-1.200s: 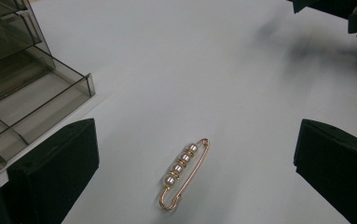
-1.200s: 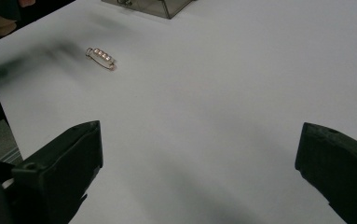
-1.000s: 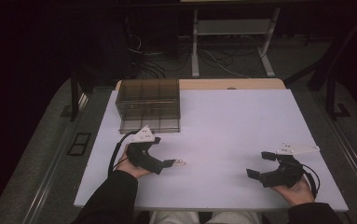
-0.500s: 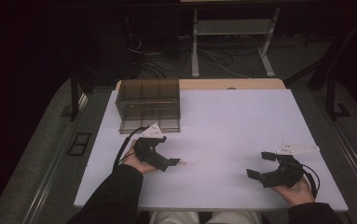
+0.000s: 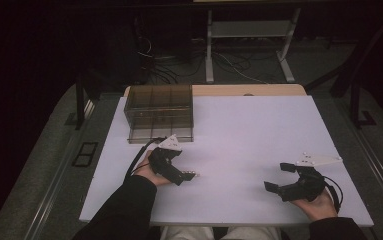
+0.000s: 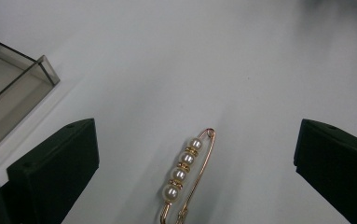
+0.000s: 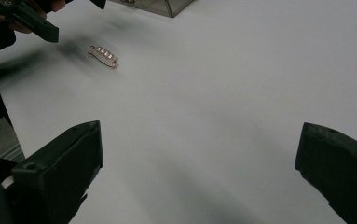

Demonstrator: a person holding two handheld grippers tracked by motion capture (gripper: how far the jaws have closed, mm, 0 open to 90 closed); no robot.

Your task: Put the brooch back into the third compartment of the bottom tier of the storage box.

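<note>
The left hand-held gripper (image 5: pixel 191 175) lay low at the near left, its jaws spread wide and pointing right. The right hand-held gripper (image 5: pixel 277 178) rested at the near right, jaws wide apart, pointing left, cradled in an upturned hand (image 5: pixel 319 202).

In the left gripper view the pearl brooch pin (image 6: pixel 185 175) runs off the bottom edge, its clasp end cut away; at upper left, the smoked acrylic organizer box (image 6: pixel 13 86) shows just one corner

left tool (image 5: pixel 191 176) shifted right, over pin (image 6: pixel 187 173)
</note>
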